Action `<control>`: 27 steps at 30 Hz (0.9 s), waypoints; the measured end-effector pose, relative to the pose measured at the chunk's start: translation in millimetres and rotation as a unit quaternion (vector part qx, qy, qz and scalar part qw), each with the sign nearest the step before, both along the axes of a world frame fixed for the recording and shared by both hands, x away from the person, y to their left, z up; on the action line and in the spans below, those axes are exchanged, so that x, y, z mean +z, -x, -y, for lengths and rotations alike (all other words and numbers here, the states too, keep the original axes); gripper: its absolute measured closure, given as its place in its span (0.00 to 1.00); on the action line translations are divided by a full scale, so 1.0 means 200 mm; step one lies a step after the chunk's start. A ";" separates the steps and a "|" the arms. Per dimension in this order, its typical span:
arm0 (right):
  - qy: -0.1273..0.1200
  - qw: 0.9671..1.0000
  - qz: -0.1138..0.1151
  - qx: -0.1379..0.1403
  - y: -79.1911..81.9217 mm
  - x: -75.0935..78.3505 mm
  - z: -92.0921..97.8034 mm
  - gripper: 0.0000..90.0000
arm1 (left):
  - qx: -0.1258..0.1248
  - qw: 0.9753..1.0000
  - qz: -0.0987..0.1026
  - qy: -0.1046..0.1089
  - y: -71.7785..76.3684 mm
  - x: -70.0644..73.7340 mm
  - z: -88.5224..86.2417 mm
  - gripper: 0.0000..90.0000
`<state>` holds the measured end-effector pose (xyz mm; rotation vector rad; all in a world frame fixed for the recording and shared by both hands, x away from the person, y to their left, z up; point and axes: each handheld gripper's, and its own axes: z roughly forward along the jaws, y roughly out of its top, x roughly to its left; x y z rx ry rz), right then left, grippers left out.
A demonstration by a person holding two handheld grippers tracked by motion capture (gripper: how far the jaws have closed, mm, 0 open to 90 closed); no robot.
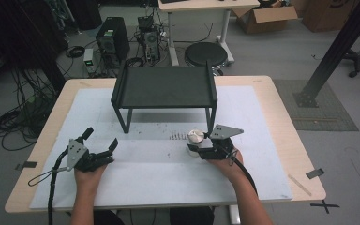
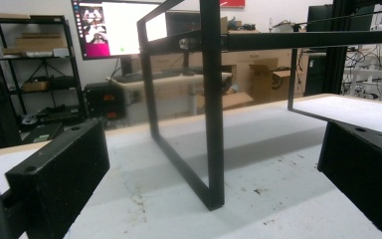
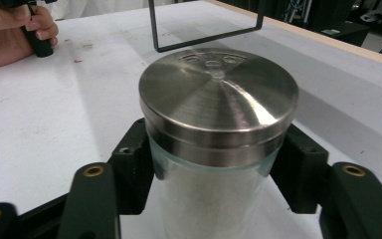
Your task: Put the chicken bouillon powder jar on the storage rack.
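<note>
Right gripper (image 3: pixel 214 169) clasping glass shaker (image 3: pixel 218 129), white grains inside

Clear glass shaker jar (image 3: pixel 214 199) with brushed-steel lid (image 3: pixel 219 97), white grains inside, lid on with small holes near its far edge. It stands upright on white table mat, just in front of black rack's right front leg.

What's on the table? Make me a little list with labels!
held thing: glass jar with a shiny metal lid, white grains inside
right gripper: jaws closed on the jar's sides
left gripper: open, holding nothing
black rack: stands on the table behind the jar
table cover: white mat
jar position: upright, in front of the rack's right leg
</note>
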<state>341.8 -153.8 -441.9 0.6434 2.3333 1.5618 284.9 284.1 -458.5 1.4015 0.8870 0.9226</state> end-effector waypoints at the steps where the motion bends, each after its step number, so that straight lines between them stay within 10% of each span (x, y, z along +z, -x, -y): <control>1: 0.000 1.000 0.001 0.001 0.00 0.00 0.00 0.47 | 0.000 1.000 0.000 0.000 0.00 0.00 0.00 0.00; 27: -0.006 1.000 0.000 0.002 0.02 0.02 -0.01 0.48 | 0.000 1.000 -0.001 0.001 0.00 0.00 0.00 0.00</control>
